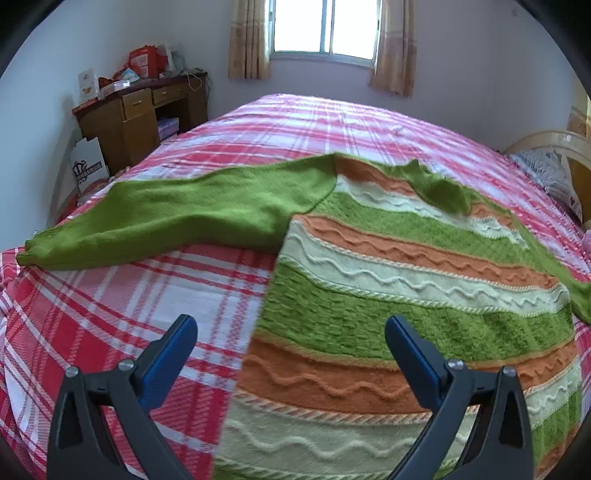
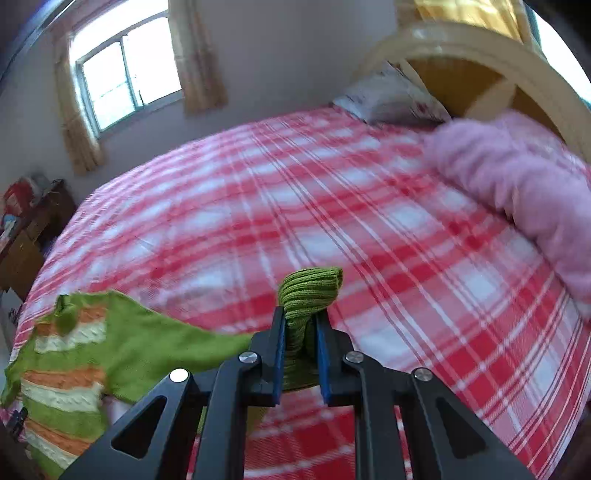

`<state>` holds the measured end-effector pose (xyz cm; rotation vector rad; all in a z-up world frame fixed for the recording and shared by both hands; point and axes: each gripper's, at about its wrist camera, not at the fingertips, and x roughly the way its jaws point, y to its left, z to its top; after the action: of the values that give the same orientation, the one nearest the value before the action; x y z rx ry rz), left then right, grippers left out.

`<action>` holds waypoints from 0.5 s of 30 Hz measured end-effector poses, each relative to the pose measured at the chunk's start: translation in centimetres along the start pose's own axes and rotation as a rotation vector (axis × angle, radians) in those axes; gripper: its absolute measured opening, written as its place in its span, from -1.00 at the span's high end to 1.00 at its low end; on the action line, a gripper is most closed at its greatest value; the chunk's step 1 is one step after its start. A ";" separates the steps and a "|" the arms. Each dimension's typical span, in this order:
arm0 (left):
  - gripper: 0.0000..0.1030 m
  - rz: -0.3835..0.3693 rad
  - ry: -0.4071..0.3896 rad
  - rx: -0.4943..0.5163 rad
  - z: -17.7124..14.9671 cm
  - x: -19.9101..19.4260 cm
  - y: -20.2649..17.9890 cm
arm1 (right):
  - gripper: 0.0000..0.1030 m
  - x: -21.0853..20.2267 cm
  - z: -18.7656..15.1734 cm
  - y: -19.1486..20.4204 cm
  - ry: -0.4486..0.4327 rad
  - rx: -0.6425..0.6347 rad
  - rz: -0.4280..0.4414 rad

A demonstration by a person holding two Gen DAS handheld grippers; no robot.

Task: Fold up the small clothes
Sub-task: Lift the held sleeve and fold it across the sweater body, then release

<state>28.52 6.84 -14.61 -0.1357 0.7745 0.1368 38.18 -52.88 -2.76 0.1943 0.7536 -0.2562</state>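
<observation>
A small knit sweater with green, orange and cream stripes lies flat on the red plaid bed cover. Its plain green left sleeve stretches out to the left. My left gripper is open and empty, hovering over the sweater's lower left edge. In the right wrist view my right gripper is shut on the ribbed green cuff of the other sleeve and holds it above the bed. That sleeve runs left to the sweater body.
A wooden desk with clutter stands at the far left corner by the wall. A pink blanket and a pillow lie by the headboard. A window is on the far wall.
</observation>
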 end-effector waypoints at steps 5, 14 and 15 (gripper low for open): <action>-1.00 -0.031 0.002 -0.010 -0.7 0.3 0.6 | 0.73 -1.9 3.1 5.5 -0.051 -0.071 0.044; -1.00 -0.059 -0.029 -0.030 -1.1 0.2 1.0 | 0.73 -5.2 7.1 16.0 -0.139 -0.215 0.103; -1.00 -0.060 -0.032 -0.031 -1.1 0.1 1.0 | 0.74 -5.4 7.4 17.0 -0.145 -0.228 0.107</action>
<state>27.69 7.63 -15.55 -0.1850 0.7360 0.0940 44.24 -37.86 7.69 -0.0009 0.6204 -0.0802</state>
